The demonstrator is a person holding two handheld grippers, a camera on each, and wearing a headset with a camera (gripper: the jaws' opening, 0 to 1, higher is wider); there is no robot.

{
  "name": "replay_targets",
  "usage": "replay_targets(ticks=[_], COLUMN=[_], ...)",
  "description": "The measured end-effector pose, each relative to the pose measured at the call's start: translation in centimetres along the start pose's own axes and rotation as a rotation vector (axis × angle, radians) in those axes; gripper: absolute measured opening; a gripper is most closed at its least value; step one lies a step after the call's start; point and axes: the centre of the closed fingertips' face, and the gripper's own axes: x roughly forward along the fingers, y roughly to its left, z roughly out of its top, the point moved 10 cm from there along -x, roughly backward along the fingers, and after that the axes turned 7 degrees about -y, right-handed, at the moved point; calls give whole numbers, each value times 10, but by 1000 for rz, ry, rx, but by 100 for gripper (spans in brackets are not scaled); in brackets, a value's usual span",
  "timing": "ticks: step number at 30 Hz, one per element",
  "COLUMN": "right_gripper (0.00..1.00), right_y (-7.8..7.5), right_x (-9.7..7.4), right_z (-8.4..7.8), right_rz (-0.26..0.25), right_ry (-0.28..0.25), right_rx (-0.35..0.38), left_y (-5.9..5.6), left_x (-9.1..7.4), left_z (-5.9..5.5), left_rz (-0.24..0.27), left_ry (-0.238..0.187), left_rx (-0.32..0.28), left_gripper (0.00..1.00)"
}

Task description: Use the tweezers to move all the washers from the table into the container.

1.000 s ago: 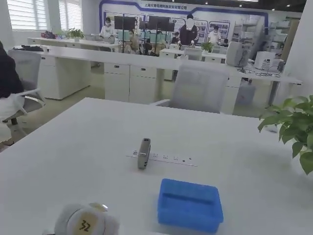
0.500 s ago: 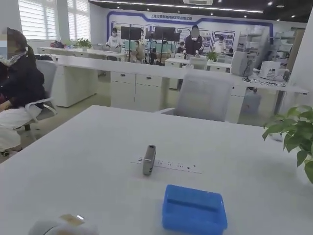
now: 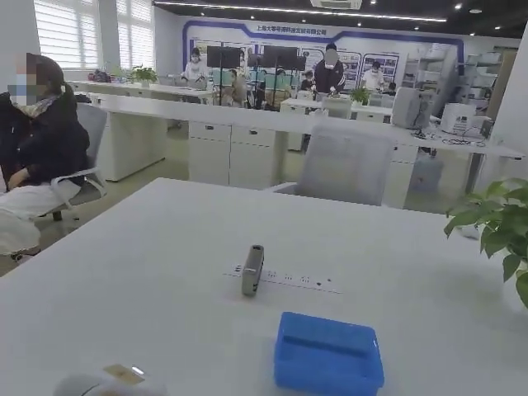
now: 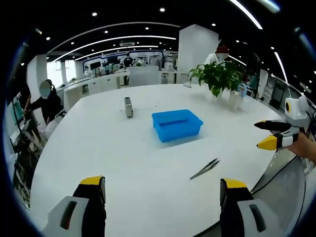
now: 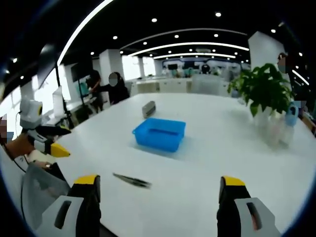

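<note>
The blue container (image 3: 328,361) sits open on the white table (image 3: 148,272), near the front. Thin metal tweezers (image 4: 205,169) lie flat on the table in front of it, also seen as tweezers (image 5: 131,180) in the right gripper view. My left gripper (image 4: 160,190) is open and empty, held above the near edge, short of the tweezers. My right gripper (image 5: 159,190) is open and empty too, with the tweezers slightly left of its centre. The right gripper (image 4: 270,134) enters the left gripper view from the right, jaws apart. The left gripper (image 5: 49,140) appears at the left of the right gripper view.
A grey device (image 3: 252,270) stands by a power strip (image 3: 289,278) behind the container. A potted plant (image 3: 495,223) is at the table's right edge, with a bottle (image 5: 291,113) near it. A person (image 3: 37,140) sits at the left. A chair (image 3: 346,165) stands at the far side.
The head camera has tilted up and turned a little, so the rounded top of a gripper at the bottom left now sits lower in frame. Nothing on the table has moved.
</note>
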Motion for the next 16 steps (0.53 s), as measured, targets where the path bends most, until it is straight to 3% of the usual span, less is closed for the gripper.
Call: replay_targets(ticks=[9, 16], right_gripper=[99, 99], right_y=[-1, 0], right_x=[-1, 0], right_z=[-3, -5], right_rz=[-3, -5], right_ry=[11, 21], right_rx=[1, 1], left_y=[-2, 0], left_x=[-1, 1], left_z=[-1, -5], left_rz=[4, 9], left_ry=[7, 22], left_rx=[20, 4], left_gripper=[99, 99])
